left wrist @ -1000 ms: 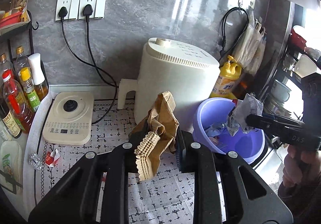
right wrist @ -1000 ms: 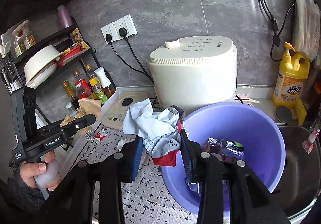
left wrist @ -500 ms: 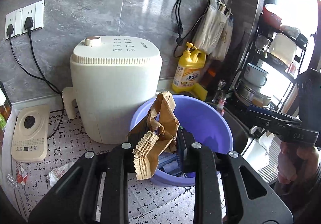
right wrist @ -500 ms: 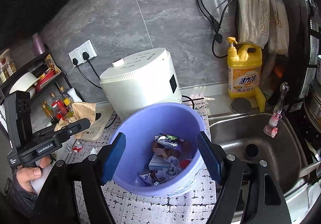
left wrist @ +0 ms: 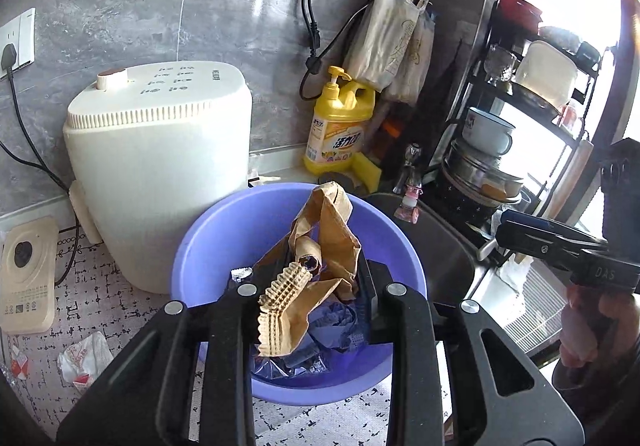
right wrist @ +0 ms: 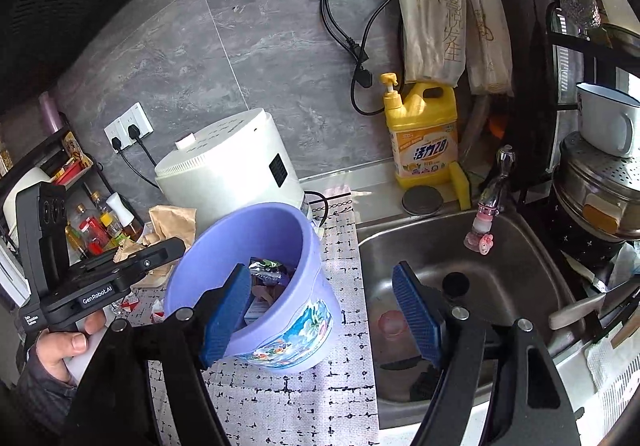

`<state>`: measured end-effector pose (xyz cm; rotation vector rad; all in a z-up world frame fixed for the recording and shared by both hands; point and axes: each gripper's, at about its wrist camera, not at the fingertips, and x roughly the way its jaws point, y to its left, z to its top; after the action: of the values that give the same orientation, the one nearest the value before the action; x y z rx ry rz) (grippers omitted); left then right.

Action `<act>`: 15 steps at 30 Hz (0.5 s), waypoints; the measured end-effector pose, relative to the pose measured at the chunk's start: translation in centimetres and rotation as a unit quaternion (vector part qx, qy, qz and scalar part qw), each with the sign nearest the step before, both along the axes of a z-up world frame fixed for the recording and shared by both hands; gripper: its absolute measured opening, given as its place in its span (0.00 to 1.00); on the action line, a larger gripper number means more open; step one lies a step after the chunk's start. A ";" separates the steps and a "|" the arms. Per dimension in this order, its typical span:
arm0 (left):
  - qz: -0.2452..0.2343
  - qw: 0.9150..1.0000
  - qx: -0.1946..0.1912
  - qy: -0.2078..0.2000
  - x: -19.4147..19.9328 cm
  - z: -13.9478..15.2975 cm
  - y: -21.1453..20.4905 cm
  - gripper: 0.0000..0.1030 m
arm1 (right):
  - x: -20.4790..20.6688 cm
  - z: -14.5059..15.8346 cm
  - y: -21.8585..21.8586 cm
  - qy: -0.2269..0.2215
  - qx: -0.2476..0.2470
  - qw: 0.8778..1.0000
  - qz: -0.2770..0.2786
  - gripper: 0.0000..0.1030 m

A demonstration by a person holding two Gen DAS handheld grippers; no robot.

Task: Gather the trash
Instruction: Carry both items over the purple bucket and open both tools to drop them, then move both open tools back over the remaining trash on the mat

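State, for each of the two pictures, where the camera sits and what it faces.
Left wrist: on the left gripper, facing the purple bucket; its opening jaws hold a brown paper bag; the other hand shows.
Right wrist: on the open right gripper, facing bucket and sink.
Shared: bucket, yellow soap bottle.

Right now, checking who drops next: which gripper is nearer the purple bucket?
Left. The left gripper holds brown paper over the purple bucket; the right gripper, open, sits beside it toward the sink.

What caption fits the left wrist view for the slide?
Left gripper, jaws opening, carries a crumpled brown paper bag over the purple bin of wrappers.
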<state>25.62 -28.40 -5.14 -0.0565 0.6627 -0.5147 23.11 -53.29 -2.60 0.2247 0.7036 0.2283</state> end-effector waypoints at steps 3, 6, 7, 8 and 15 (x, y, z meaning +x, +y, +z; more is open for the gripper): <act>0.004 1.000 -0.001 0.004 0.0 -0.3 -0.3 0.38 | -0.2 -0.2 -0.6 0.004 -0.001 1.000 -0.002 0.71; 0.014 1.000 -0.007 0.000 -0.5 -0.2 -0.1 0.78 | -0.2 -0.3 -1.0 0.007 0.000 1.000 -0.001 0.71; 0.019 1.000 -0.007 -0.003 -0.7 -0.1 0.1 0.84 | -0.2 -0.4 -1.0 0.007 0.001 1.000 0.001 0.71; 0.024 1.000 -0.004 -0.005 -0.8 0.1 0.4 0.85 | -0.1 -0.4 -0.9 0.007 0.002 1.000 0.002 0.71; 0.063 0.998 0.025 -0.013 -2.1 1.0 3.0 0.94 | 0.2 -0.7 0.9 0.001 0.022 0.999 0.031 0.79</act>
<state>23.55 -25.44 -4.09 -0.0437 0.6411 -0.3766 23.30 -52.35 -3.33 0.2445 0.7093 0.3024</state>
